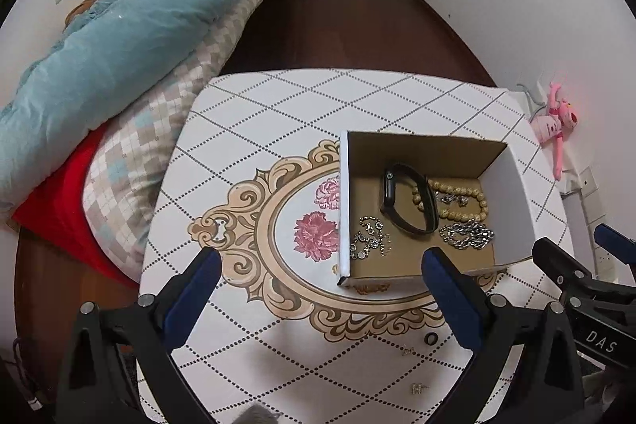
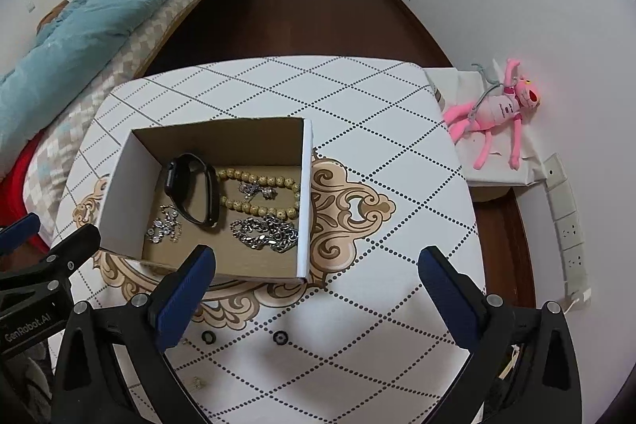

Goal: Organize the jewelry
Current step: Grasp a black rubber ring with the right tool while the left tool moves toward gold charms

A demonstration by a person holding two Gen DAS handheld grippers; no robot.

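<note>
An open cardboard box (image 1: 512, 185) (image 2: 119, 177) stands on the patterned table. Inside lie a black smart band (image 1: 405, 199) (image 2: 194, 187), a beige bead bracelet (image 1: 465, 201) (image 2: 262, 191), a thick silver chain (image 1: 467, 235) (image 2: 264, 235) and a thin sparkly silver chain (image 1: 369, 239) (image 2: 165, 223). On the table near me lie two small black rings (image 2: 208, 337) (image 2: 280, 337), one of them also seen as a ring (image 1: 431, 338), and small gold earrings (image 1: 417, 388). My left gripper (image 1: 318, 265) is open above the table at the box's near left corner. My right gripper (image 2: 318, 265) is open at the box's near right corner. Nothing is between either pair of fingers.
A bed with a blue quilt (image 1: 111, 42) and a red cover (image 1: 67, 205) flanks the table's left side. A pink plush toy (image 2: 493, 114) lies on a low white stand at the right wall, near wall sockets (image 2: 568, 229). Dark wooden floor (image 1: 338, 26) lies beyond the table.
</note>
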